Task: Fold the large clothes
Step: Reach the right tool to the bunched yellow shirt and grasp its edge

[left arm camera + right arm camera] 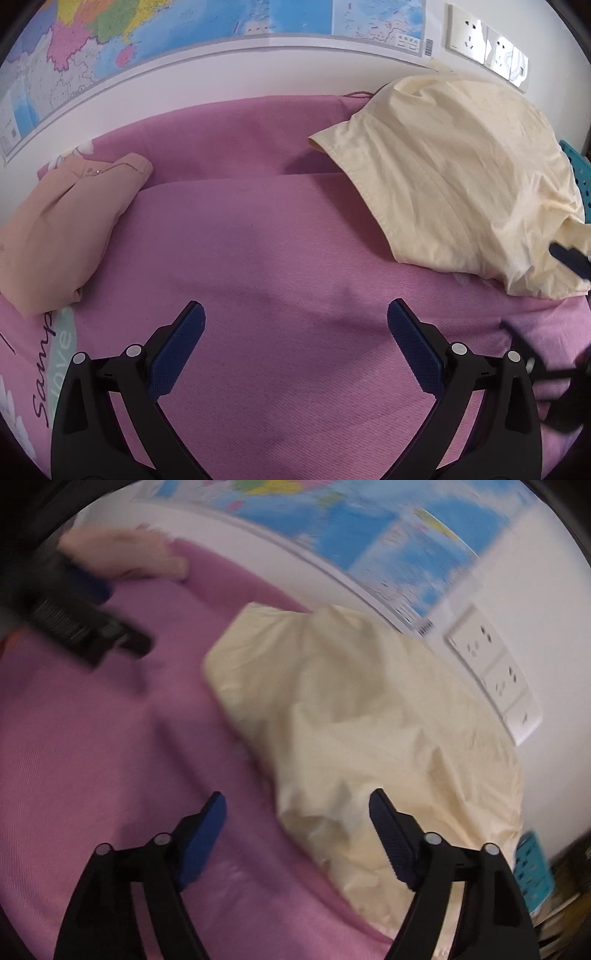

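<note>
1. At far left in the left wrist view, a peach garment (62, 225) lies folded in a compact bundle on the pink bedsheet (258, 229), near the wall, partly covering printed lettering and flowers on the sheet.
2. Above it, a coloured map (147, 40) is fixed to the white wall and runs along most of the bed's far side.
3. The left gripper (295, 325) hangs over bare pink sheet in the middle, its 2 blue-padded fingers (181, 347) spread wide with nothing between them.
4. To the right, a large cream garment (454, 177) sits in a loose, crumpled heap on the bed, against the wall, well apart from the peach bundle.
5. White wall sockets (484, 44) are mounted above that heap, and a turquoise perforated object (580, 173) shows just behind it at the frame's edge.
6. In the blurred right wrist view, the right gripper (297, 806) hovers at the near edge of the cream garment (362, 709); its fingers (391, 834) stand wide apart, the right one over the fabric and the left one over pink sheet, pressing on nothing.
</note>
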{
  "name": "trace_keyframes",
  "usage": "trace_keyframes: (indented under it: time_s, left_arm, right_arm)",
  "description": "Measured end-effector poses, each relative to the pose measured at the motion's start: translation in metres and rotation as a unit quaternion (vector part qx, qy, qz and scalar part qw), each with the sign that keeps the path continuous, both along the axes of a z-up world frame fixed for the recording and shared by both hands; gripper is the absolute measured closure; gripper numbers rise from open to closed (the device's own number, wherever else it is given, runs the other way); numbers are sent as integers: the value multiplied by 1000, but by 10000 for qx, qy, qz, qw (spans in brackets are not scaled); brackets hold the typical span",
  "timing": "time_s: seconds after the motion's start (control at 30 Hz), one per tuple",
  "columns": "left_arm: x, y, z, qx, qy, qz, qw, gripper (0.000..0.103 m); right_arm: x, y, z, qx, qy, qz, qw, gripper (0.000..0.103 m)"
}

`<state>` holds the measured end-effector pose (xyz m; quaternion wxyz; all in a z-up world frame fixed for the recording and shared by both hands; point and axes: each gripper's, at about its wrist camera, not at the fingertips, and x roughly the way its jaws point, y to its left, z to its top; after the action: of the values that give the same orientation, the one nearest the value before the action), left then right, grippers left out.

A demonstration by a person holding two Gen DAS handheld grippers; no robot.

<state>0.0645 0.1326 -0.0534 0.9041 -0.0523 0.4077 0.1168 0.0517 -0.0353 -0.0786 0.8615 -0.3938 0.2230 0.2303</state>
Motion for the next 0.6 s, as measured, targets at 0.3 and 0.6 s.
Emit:
trace_keyframes:
  time_s: [0.3,0.6]
  left_arm:
    - [1,1,-1,-13,13,17,10000,5]
    - [11,8,5,247,-88,-87,9996,5]
  right_arm:
    - [51,16,-7,35,-66,-656,9978,25]
    - [52,-10,54,982,-262,-693,9924,100]
